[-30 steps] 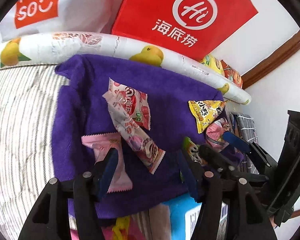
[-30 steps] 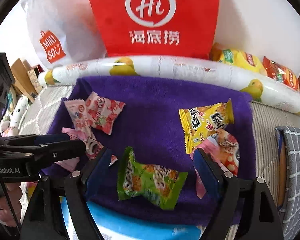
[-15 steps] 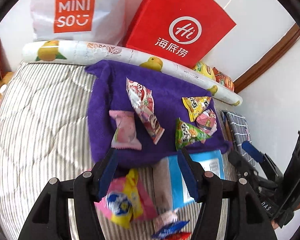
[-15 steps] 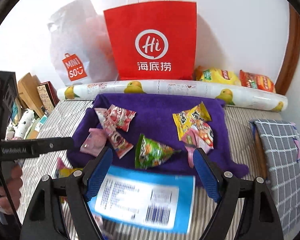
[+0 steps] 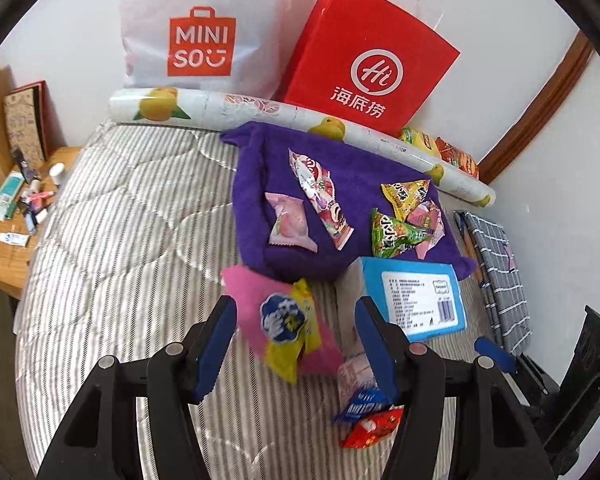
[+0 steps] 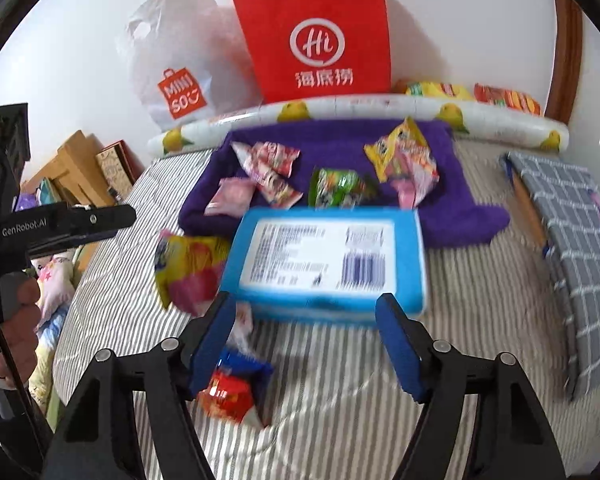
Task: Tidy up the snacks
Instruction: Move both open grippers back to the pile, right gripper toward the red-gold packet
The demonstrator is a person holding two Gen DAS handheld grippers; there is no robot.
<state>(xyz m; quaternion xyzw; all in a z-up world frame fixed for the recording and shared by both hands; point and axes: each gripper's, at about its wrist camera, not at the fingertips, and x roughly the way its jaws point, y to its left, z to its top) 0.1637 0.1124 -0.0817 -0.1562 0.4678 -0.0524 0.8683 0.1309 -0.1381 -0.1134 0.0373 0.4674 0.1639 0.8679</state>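
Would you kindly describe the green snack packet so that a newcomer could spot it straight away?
Find the purple towel spread on the striped bed below the red paper bag. The green snack packet lies near the towel's front edge, just behind the blue box. It is the only green wrapper, beside a yellow packet and a pink one.

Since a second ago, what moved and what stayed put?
Both grippers pulled back from the purple towel, empty, so the blue box and nearer snacks came into view. The right gripper is closing its fingers on nothing. The snacks on the towel did not move.
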